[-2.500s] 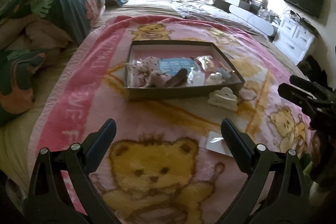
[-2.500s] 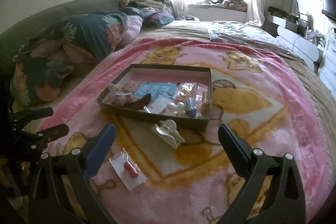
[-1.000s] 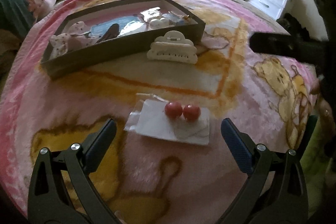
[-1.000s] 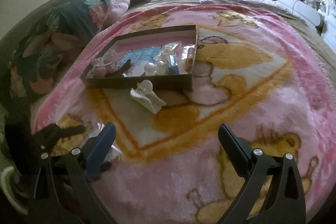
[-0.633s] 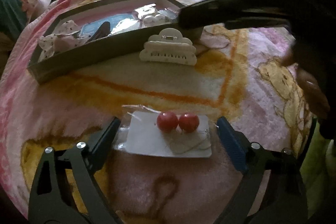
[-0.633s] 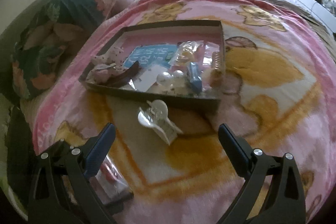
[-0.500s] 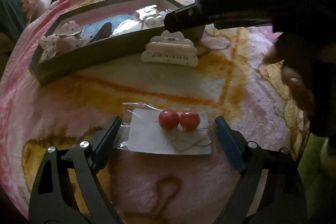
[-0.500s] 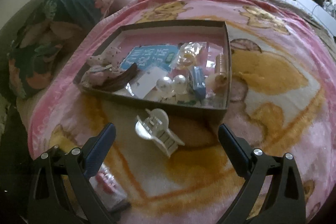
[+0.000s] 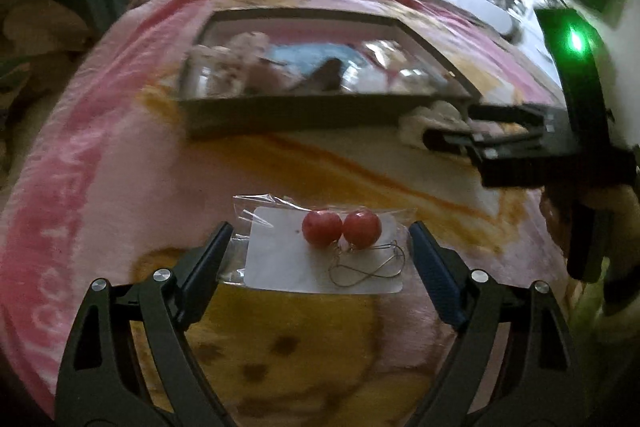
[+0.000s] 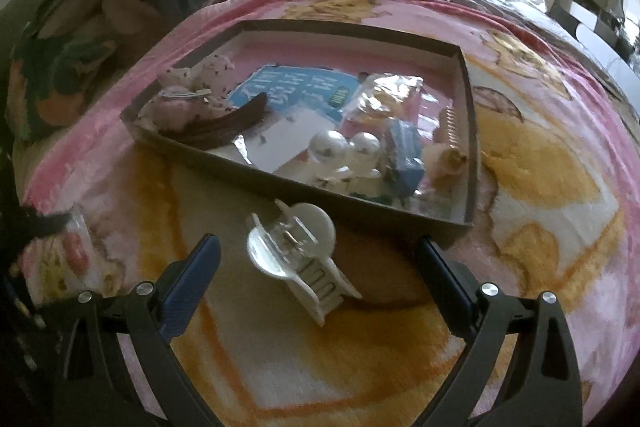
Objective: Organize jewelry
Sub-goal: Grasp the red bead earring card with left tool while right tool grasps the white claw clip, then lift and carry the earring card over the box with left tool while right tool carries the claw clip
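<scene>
From my left wrist, my left gripper (image 9: pixel 320 239) has just narrowed; its fingers straddle the clear plastic packet with two red bead earrings on a white card (image 9: pixel 324 251), lying on the pink teddy-bear blanket (image 9: pixel 100 155), apparently not yet pinched. I should squeeze the card's edges, not the beads.

From my right wrist, my right gripper (image 10: pixel 320 263) hangs released around the white plastic claw hair clip (image 10: pixel 300 255), which lies just before the dark shallow cardboard tray (image 10: pixel 360 203).

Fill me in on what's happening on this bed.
A person holds a tool in each hand, tidying jewelry into a dark tray on a pink blanket. The left tool, its jaws just narrowed, straddles a bagged card of red earrings; whether it grips yet is unclear. The right tool hangs open around a white hair claw, just outside the tray.
</scene>
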